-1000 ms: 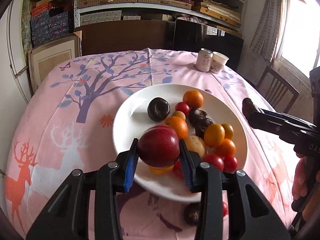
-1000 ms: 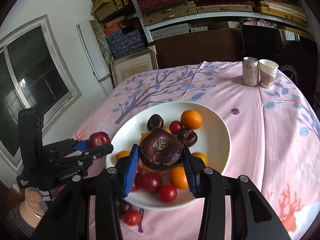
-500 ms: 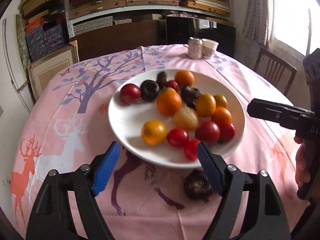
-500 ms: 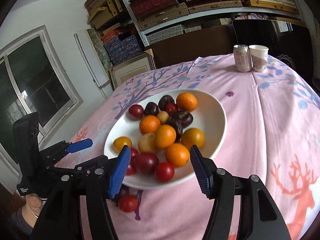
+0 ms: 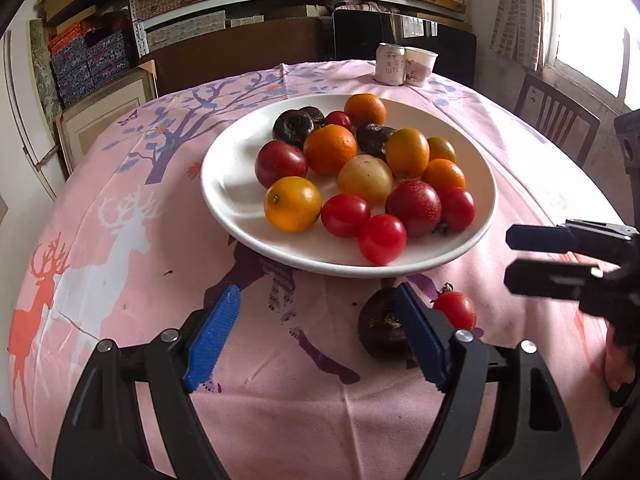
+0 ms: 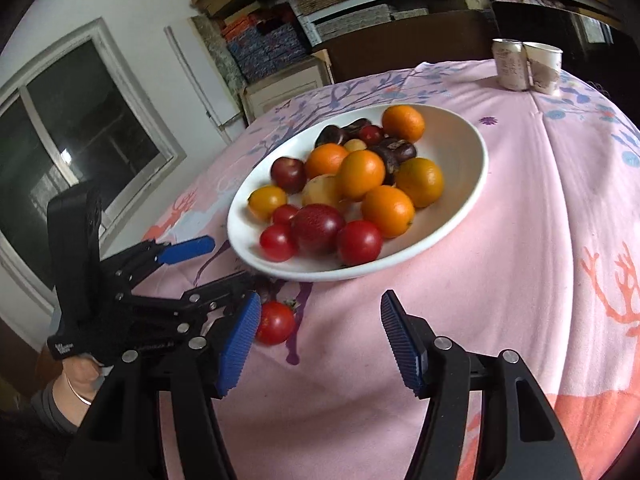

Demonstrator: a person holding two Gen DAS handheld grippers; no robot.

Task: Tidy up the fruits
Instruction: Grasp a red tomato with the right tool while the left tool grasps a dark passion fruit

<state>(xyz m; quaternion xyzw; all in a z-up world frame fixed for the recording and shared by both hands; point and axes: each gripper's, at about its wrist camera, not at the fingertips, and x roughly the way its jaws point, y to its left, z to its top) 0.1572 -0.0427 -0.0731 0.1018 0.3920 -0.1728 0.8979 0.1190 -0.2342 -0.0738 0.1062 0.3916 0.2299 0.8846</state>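
Observation:
A white plate (image 5: pixel 224 184) heaped with several oranges, tomatoes, red plums and dark fruits sits mid-table on the pink cloth. In front of it on the cloth lie a dark fruit (image 5: pixel 380 332), partly behind my left gripper's right finger, and a red tomato (image 5: pixel 456 310). My left gripper (image 5: pixel 316 300) hangs open and empty over the cloth, just short of the plate. In the right wrist view the plate (image 6: pixel 460 148) lies ahead, and my right gripper (image 6: pixel 320 304) is open and empty. The tomato (image 6: pixel 276 322) sits beside its left pad. The left gripper (image 6: pixel 224 264) reaches in from the left.
A drink can (image 5: pixel 390 64) and a paper cup (image 5: pixel 420 66) stand at the table's far edge. A wooden chair (image 5: pixel 556 120) is off to the right. Shelves of boxes fill the back wall. A hand (image 6: pixel 80 376) holds the left gripper's handle.
Both grippers opened: the red plum and the dark fruit they held now lie on the plate. Both have pulled back and sunk toward the cloth in front of the plate.

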